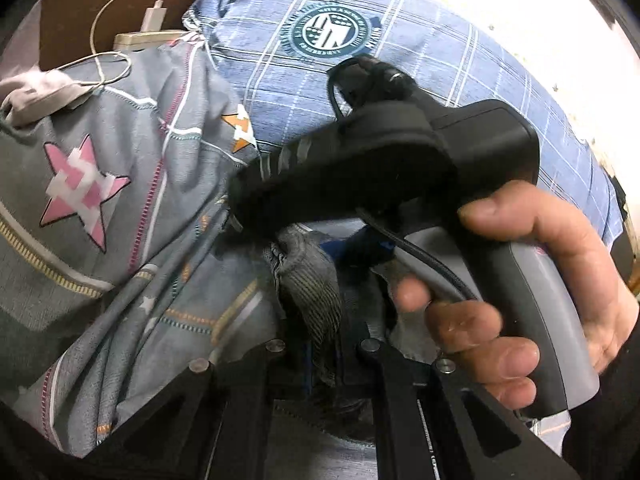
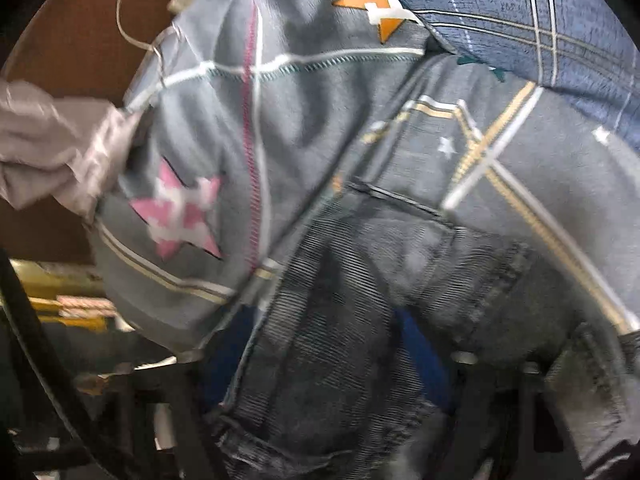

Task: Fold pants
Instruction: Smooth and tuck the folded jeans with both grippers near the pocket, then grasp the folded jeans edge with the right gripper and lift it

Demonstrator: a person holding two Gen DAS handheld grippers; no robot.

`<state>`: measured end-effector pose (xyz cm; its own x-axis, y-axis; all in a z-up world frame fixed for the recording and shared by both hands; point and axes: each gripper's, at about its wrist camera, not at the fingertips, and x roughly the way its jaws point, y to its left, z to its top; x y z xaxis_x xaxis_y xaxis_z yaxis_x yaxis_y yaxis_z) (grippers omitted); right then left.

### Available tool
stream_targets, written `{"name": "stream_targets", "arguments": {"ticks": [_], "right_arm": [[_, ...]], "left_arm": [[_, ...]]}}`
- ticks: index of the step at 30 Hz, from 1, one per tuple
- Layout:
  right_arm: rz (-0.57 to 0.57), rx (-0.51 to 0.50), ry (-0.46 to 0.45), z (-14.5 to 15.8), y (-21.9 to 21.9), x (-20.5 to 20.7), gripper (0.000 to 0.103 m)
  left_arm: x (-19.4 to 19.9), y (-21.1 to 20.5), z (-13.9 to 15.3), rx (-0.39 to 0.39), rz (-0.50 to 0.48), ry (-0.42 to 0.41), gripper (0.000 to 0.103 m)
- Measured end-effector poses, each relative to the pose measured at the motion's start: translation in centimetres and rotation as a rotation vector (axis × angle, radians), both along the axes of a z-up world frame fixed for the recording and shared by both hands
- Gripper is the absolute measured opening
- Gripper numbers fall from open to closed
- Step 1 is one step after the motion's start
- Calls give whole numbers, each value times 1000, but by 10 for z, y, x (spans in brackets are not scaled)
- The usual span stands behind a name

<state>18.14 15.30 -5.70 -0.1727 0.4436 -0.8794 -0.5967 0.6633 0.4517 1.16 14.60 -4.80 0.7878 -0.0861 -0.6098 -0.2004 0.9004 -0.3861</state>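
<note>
Faded ribbed denim pants (image 2: pixel 340 320); soft printed cotton bedding (image 1: pixel 120 208).

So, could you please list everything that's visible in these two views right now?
pants: one pair, dark grey denim, bunched between both grippers
bedsheet: one, grey with stars, underneath
pillow: one, blue plaid, behind
charger: one, white with cable, far left
pale cloth: one, pinkish-grey, left edge
left gripper: black, pinching pants
right gripper: black and grey, tips at pants
right hand: on handle

A home bedroom — star-print quilt (image 1: pixel 92 208), plaid pillow (image 1: pixel 400 80), and a plugged-in phone charger (image 1: pixel 152 20).
</note>
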Motion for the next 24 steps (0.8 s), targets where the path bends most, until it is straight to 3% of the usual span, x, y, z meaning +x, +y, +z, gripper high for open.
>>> {"name": "stream_targets", "arguments": {"ticks": [1,3,5,10,14,18,21,24], "right_arm": [[-2,-7,-3,0,-3,0,44],[-14,2,-11,4,-14,3,21],[-33,33,-29,13,-28,4,15],[-126,175,-86,47,-68,-2,13],[-233,344,-147,84,-139,-18,13],[-356,445,-224,114,-214,-34,13],[-467,482,-270,124,-277,-43,13],[-569,492,-282,113,-330,-44,13]], "left_arm": [[1,-1,-1,-6,-12,3,7],[-1,-3,1,11,-28,-1,6],[-2,-7,5,21,-46,-21,6],[-15,-31,30,83,-104,-123,6],[-23,-69,56,123,-190,-197,6],[-24,-124,80,174,-308,-255,6],[-18,-170,88,194,-400,-243,6],[-3,-210,84,192,-493,-202,6]]}}
